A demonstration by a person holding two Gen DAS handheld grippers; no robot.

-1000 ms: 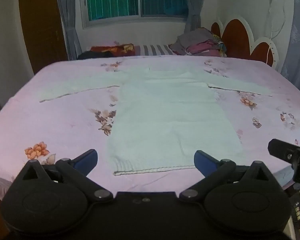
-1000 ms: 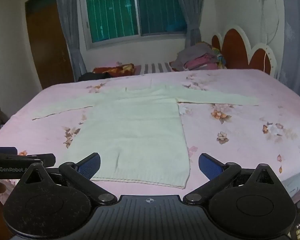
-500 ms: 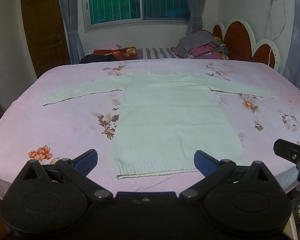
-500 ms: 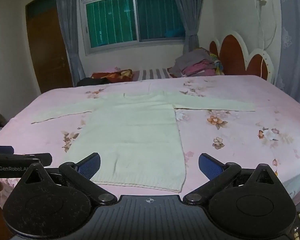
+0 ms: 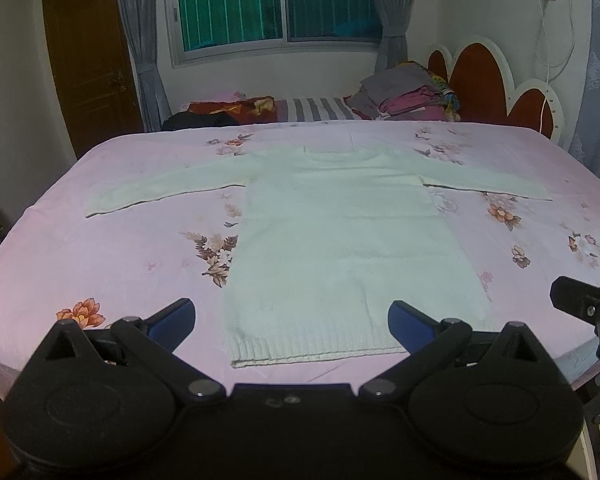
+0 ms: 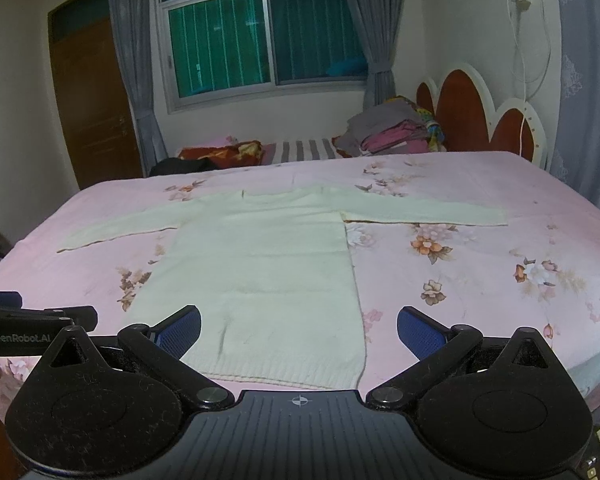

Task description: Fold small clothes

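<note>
A small pale cream knitted sweater [image 5: 340, 248] lies flat and face down on the pink floral bed [image 5: 100, 264], both sleeves spread sideways, hem nearest me. It also shows in the right wrist view [image 6: 260, 280]. My left gripper [image 5: 292, 320] is open and empty, held above the near bed edge just short of the hem. My right gripper [image 6: 298, 328] is open and empty too, over the hem's right part. Each gripper sees the other at its frame edge: the right one in the left wrist view [image 5: 588, 312], the left one in the right wrist view [image 6: 36, 320].
A pile of folded clothes [image 5: 404, 96] and dark and red bundles [image 5: 228, 112] lie along the bed's far side under the window. A red and white headboard [image 5: 500, 80] stands at the right. A brown door [image 5: 92, 60] is at the left.
Both grippers have risen and tilted up a little, so the bed sits lower in view and more of the window shows. The sweater has not moved. Both stay open.
</note>
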